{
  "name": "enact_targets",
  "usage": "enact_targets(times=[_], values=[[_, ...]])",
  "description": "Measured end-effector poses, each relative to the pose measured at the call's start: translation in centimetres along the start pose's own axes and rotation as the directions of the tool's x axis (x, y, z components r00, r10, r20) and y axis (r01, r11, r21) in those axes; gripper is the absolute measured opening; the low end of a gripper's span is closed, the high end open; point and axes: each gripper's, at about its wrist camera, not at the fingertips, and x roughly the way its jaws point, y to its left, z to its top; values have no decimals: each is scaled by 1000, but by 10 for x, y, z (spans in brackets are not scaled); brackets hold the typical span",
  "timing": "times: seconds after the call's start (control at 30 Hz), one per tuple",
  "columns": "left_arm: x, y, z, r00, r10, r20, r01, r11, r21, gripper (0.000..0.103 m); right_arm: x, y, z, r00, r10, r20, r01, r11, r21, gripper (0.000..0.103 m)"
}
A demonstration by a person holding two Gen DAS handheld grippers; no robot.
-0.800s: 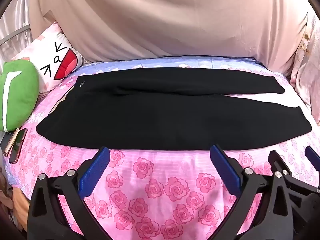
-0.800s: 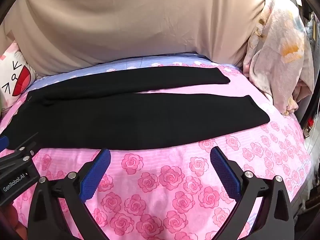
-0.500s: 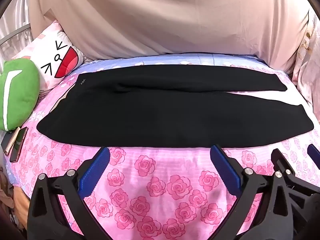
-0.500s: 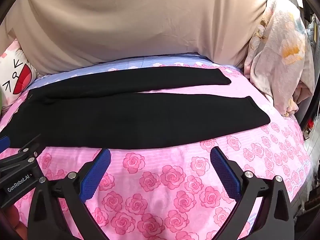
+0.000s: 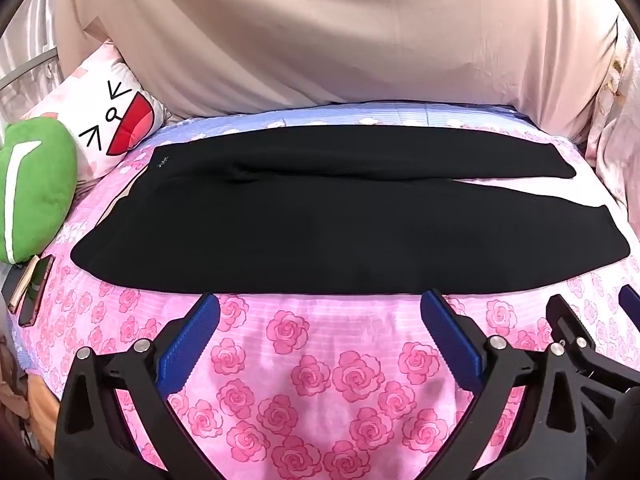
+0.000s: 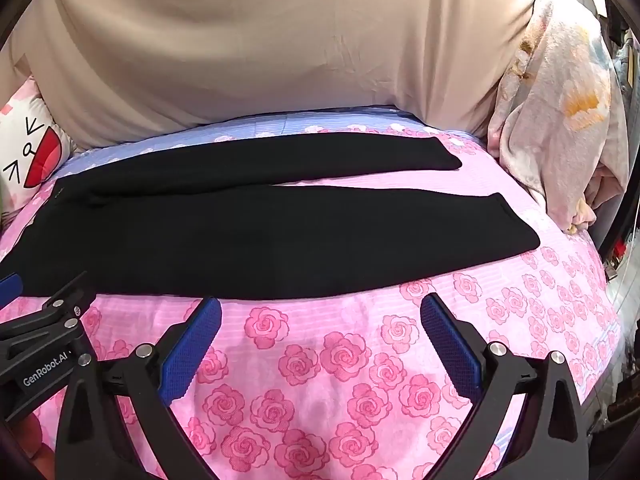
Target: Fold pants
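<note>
Black pants (image 5: 312,220) lie flat across the pink rose bedspread (image 5: 320,360), waist at the left, two legs stretching right. They also show in the right wrist view (image 6: 260,232), leg ends at the right. My left gripper (image 5: 320,308) is open and empty, just short of the pants' near edge. My right gripper (image 6: 320,312) is open and empty, near the same edge further right. The right gripper's side shows at the right edge of the left wrist view (image 5: 588,344). The left gripper shows at the left edge of the right wrist view (image 6: 44,320).
A green plush (image 5: 32,188) and a cartoon-face pillow (image 5: 116,120) sit at the left. A phone (image 5: 32,288) lies by the bed's left edge. A beige sheet (image 5: 320,40) hangs behind. A pale floral blanket (image 6: 560,120) is piled at the right.
Both grippers have moved forward, closer to the near edge of the pants. Both stay open. The pants have not moved.
</note>
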Motion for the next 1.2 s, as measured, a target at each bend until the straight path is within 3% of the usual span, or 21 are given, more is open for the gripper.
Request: enact_targets(times=[1.2], values=[[3, -4, 0, 1000, 10, -21, -10, 1000, 5, 98, 1, -4, -3, 1000, 3, -12, -3, 1000, 7, 98]])
